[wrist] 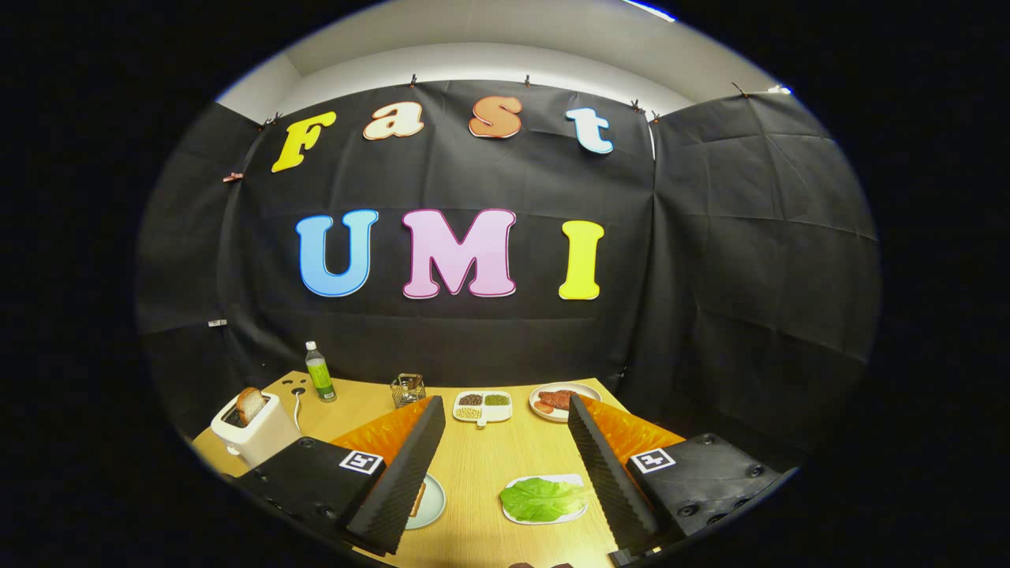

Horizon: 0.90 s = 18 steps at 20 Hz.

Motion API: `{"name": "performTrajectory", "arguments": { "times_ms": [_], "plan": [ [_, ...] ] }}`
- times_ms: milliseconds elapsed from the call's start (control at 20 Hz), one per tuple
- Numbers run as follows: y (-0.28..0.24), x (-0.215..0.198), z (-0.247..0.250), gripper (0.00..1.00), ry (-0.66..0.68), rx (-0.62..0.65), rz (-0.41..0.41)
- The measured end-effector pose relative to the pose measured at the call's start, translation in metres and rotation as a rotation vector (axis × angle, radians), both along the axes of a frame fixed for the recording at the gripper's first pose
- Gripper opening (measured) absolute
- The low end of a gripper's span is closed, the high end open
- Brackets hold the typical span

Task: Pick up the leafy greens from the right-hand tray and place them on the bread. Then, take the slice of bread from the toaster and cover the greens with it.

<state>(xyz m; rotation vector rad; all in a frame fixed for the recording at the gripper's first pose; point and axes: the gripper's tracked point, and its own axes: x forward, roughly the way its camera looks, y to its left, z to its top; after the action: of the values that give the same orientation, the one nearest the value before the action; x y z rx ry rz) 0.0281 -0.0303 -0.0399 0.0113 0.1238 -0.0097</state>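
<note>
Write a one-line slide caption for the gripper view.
Open claw above a wooden table, leafy greens on their tray between its fingers, toaster holding a bread slice at left.

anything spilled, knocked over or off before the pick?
Nothing stands out. Leafy greens lie on their tray between the open gripper fingers, the bread slice stands in the toaster, the bottle is upright, and the table shows no spills.
</note>
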Motion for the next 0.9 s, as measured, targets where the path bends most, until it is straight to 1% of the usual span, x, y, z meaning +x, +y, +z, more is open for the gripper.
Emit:
{"name": "performTrajectory", "arguments": {
  "times_ms": [150, 300, 650, 900],
  "plan": [
    [-0.006, 0.016, -0.018, 0.97, 0.05, -0.012, 0.033],
    [-0.012, 0.033, -0.048, 0.98, 0.126, -0.028, 0.071],
    [-0.025, 0.062, -0.138, 0.98, 0.325, -0.051, 0.149],
    [-0.031, 0.07, -0.208, 0.98, 0.467, -0.076, 0.215]
  ]
}}
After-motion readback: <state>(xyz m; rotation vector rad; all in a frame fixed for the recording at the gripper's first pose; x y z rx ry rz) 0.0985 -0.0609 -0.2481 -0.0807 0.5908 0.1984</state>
